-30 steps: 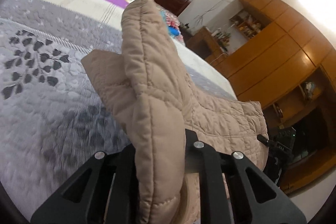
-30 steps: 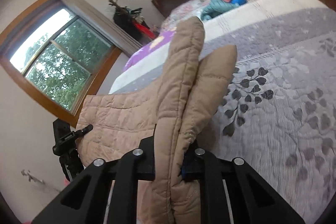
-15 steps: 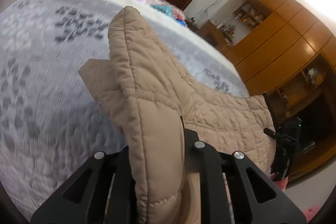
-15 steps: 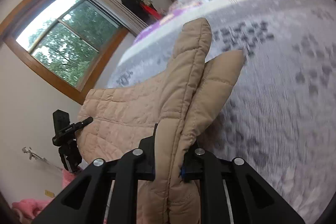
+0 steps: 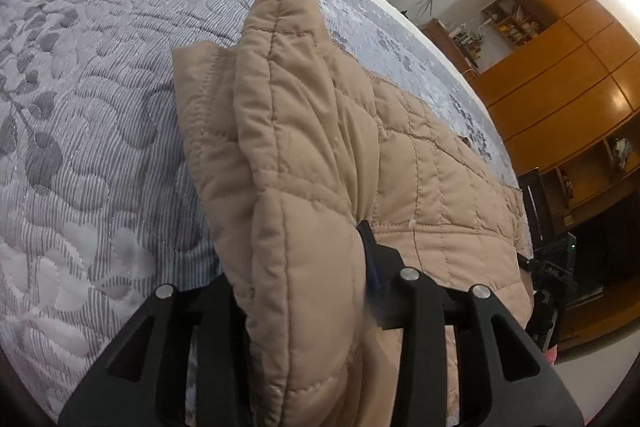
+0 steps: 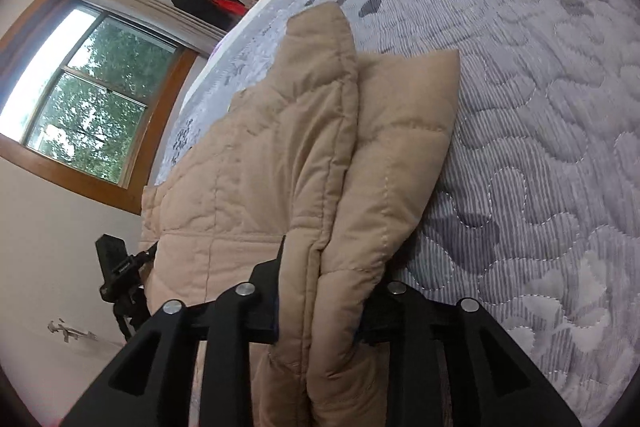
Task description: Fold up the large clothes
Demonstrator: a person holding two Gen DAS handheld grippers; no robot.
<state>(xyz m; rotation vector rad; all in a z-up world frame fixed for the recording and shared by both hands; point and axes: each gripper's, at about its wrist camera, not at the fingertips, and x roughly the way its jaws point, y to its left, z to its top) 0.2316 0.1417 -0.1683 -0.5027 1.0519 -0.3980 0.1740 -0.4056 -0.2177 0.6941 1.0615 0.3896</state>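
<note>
Beige quilted jacket (image 5: 320,163) — no readable label — lies on grey bedspread (image 5: 88,147).

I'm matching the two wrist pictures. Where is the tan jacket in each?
Left wrist: jacket fills the centre, its bunched edge between the fingers, spreading right.
Right wrist: jacket at centre, spreading left toward the window.
Shared landmark: the grey leaf-print bedspread under it.

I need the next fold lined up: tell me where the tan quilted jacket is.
The tan quilted jacket lies on the grey leaf-patterned bedspread, its doubled edge between the left tongs and right tongs, which have just been opening.
</note>
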